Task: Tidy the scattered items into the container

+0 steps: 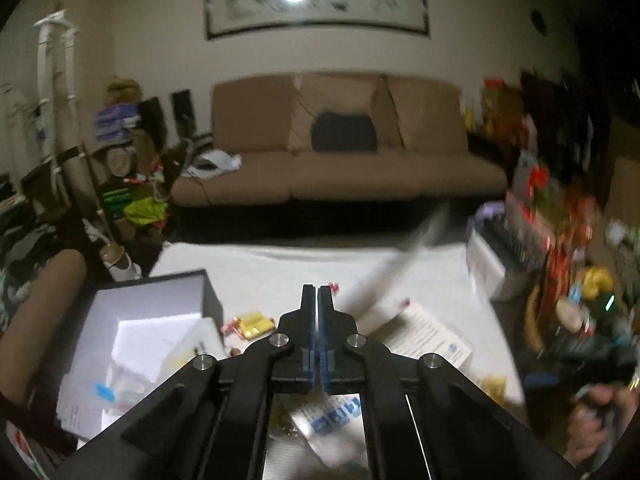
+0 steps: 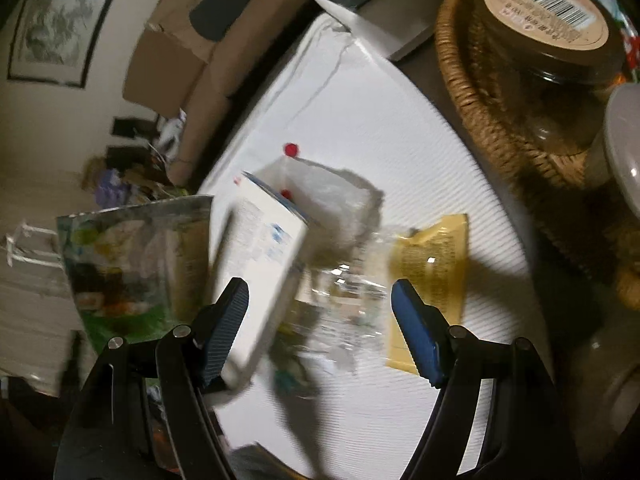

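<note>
- My left tongs (image 1: 318, 292) are pinched together, pads touching, nothing between them, hanging above the white-covered bench (image 1: 280, 268).
- The open dark box (image 1: 160, 312) sits at nine o'clock of those tongs, already holding white papers and packets.
- A small yellow packet (image 1: 254, 325) lies just right of the box; a printed leaflet (image 1: 430, 334) rests at three o'clock, and a blue-printed bag (image 1: 332, 416) is under the tongs' frame.
- My right tongs (image 2: 320, 300) are spread wide and hold nothing, low over the bench (image 2: 380, 128).
- Between the spread fingers lies a crinkled clear wrapper (image 2: 344, 300), blurred.
- A white box with blue print (image 2: 264, 256), tilted, is close by my left pad (image 2: 224, 328); I can't tell if they touch.
- A yellow sachet (image 2: 432, 276) lies just past my right pad (image 2: 416, 336).
- A glossy food pouch (image 2: 136, 256) stands at ten o'clock.
- A wicker basket (image 2: 472, 92) holding a brown-lidded jar (image 2: 544, 12) sits at two o'clock.
</note>
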`<control>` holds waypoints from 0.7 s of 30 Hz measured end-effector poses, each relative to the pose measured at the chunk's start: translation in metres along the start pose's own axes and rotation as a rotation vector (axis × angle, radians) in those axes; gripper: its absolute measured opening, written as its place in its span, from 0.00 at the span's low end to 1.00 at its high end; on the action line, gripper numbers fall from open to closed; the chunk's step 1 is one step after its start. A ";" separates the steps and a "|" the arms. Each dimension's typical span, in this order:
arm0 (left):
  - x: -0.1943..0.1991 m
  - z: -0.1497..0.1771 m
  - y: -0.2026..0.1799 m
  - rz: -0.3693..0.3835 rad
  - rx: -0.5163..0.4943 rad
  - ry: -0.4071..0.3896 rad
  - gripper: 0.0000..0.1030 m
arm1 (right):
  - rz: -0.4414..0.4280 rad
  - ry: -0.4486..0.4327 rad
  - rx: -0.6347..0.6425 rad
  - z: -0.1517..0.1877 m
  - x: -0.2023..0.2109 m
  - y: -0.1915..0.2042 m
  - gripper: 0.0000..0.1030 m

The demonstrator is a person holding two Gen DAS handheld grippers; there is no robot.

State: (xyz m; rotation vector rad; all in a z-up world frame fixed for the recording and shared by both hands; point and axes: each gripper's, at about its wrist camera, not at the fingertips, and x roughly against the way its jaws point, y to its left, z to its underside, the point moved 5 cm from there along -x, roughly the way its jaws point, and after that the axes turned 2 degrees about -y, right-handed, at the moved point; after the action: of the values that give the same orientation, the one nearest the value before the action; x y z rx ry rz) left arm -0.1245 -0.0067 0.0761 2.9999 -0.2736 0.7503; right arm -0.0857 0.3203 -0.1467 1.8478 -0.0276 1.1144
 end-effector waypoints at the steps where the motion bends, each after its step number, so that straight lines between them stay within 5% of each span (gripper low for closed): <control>1: 0.008 -0.004 0.005 0.003 0.017 -0.009 0.00 | 0.008 0.011 -0.002 0.001 -0.001 -0.002 0.70; 6: 0.009 0.006 0.009 -0.035 -0.057 0.072 0.01 | 0.077 0.046 0.036 0.007 -0.008 -0.005 0.70; 8: -0.003 0.023 0.000 0.014 -0.089 0.152 0.04 | 0.107 0.052 0.053 0.009 -0.009 -0.005 0.70; 9: -0.008 0.032 -0.005 0.040 -0.107 0.173 0.18 | 0.117 0.055 0.054 0.010 -0.010 -0.005 0.70; 10: -0.014 0.042 -0.015 0.064 -0.148 0.188 0.47 | 0.126 0.057 0.054 0.011 -0.010 -0.005 0.70; 12: -0.022 0.063 -0.041 0.094 -0.265 0.214 0.85 | 0.160 0.056 0.063 0.012 -0.011 -0.006 0.70; 14: -0.021 0.093 -0.077 0.121 -0.486 0.196 0.90 | 0.193 0.055 0.069 0.013 -0.012 -0.007 0.70; 15: -0.020 0.114 -0.096 0.105 -0.629 0.175 1.00 | 0.205 0.059 0.070 0.014 -0.012 -0.008 0.70; 18: -0.032 0.171 -0.129 0.025 -0.929 0.183 1.00 | 0.210 0.068 0.070 0.016 -0.012 -0.010 0.70; 21: -0.051 0.201 -0.142 -0.009 -1.032 0.230 1.00 | 0.220 0.067 0.064 0.016 -0.012 -0.013 0.70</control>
State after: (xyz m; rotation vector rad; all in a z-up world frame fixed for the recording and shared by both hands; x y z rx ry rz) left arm -0.0499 0.1257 -0.1246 1.9300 -0.4569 0.6555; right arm -0.0758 0.3105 -0.1660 1.8961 -0.1618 1.3423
